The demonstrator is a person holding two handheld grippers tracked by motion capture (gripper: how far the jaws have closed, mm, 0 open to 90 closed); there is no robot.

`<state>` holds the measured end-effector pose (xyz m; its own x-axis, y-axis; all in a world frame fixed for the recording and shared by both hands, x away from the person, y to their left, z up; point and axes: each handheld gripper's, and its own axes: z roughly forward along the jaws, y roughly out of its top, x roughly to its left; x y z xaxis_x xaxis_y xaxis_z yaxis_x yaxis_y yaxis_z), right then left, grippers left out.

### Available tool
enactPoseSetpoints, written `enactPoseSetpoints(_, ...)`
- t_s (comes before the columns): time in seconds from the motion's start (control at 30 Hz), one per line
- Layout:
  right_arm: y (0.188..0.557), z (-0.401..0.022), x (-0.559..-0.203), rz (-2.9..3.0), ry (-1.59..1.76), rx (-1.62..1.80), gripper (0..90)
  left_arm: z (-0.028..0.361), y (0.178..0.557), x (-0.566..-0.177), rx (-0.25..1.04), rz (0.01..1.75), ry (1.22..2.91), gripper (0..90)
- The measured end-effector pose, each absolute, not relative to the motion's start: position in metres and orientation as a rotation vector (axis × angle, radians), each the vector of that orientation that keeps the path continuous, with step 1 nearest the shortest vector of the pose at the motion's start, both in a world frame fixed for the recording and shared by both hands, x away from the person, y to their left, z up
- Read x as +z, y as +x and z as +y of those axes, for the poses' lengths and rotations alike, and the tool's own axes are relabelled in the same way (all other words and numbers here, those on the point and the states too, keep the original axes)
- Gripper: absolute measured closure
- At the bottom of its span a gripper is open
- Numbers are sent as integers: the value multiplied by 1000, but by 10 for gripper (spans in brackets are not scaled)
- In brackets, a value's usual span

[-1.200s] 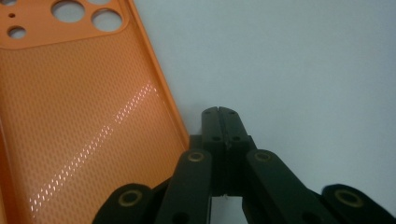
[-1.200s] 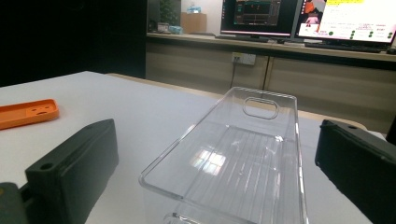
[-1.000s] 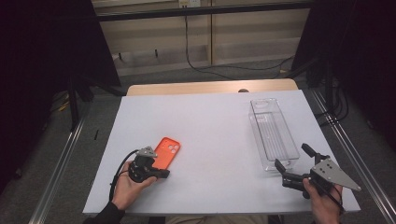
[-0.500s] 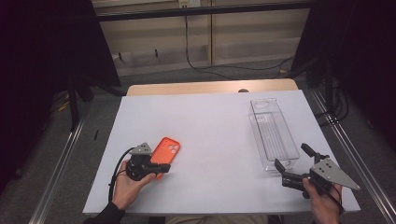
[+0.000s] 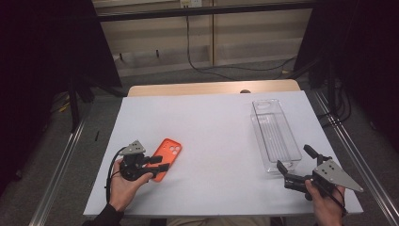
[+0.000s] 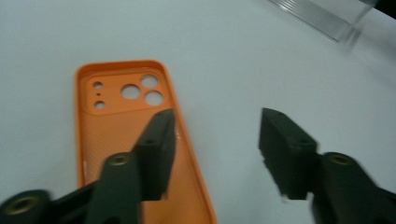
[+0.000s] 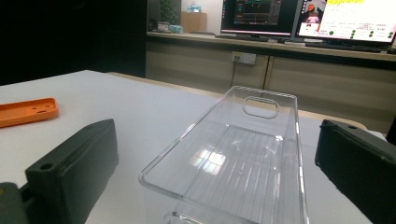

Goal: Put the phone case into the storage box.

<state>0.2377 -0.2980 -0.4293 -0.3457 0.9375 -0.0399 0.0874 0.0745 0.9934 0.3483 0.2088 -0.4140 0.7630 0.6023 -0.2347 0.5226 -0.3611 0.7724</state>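
Observation:
An orange phone case (image 5: 168, 153) lies flat on the white table, inside up, camera holes toward the far end. My left gripper (image 5: 161, 163) sits at its near left corner. Its jaws have just been opening and stand apart. In the left gripper view the left jaw hangs over the phone case (image 6: 116, 121), the right jaw is over bare table, and my left gripper (image 6: 217, 119) presses on nothing. My right gripper (image 5: 294, 157) rests open at the near end of a clear plastic tray (image 5: 275, 136). In the right gripper view that tray (image 7: 243, 154) lies between the wide jaws of my right gripper (image 7: 215, 135).
The white table top (image 5: 216, 132) spreads between the phone case and the tray. A wooden strip (image 5: 211, 88) runs along its far edge, with dark floor and cables behind. Monitors (image 7: 303, 18) stand on a counter beyond the tray.
The left gripper's jaws, together at the case's near corner before, now stand apart. The case lies where it was. The right hand and gripper have not moved.

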Motion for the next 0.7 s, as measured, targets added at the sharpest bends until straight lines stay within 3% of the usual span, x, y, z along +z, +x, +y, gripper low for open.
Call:
enactPoseSetpoints(0.07, 238, -298, -429, 1570, 1052, 1369, 0, 210, 350, -413, 130, 864, 2035, 316)
enactPoseSetpoints(0.13, 238, -298, -429, 1567, 1051, 1367, 0, 210, 350, -413, 166, 872, 2021, 283)
enactPoseSetpoints(0.2, 238, -298, -429, 1567, 1050, 1367, 0, 209, 351, -414, 204, 886, 2023, 149)
enactPoseSetpoints(0.33, 238, -298, -429, 1568, 1051, 1366, 0, 208, 352, -416, 212, 889, 2033, 77)
enactPoseSetpoints(0.43, 238, -298, -429, 1573, 1049, 1367, 0, 208, 353, -418, 181, 900, 2044, 76)
enactPoseSetpoints(0.7, 238, -298, -429, 1570, 1047, 1370, 0, 213, 358, -420, 286, 988, 2057, 63)
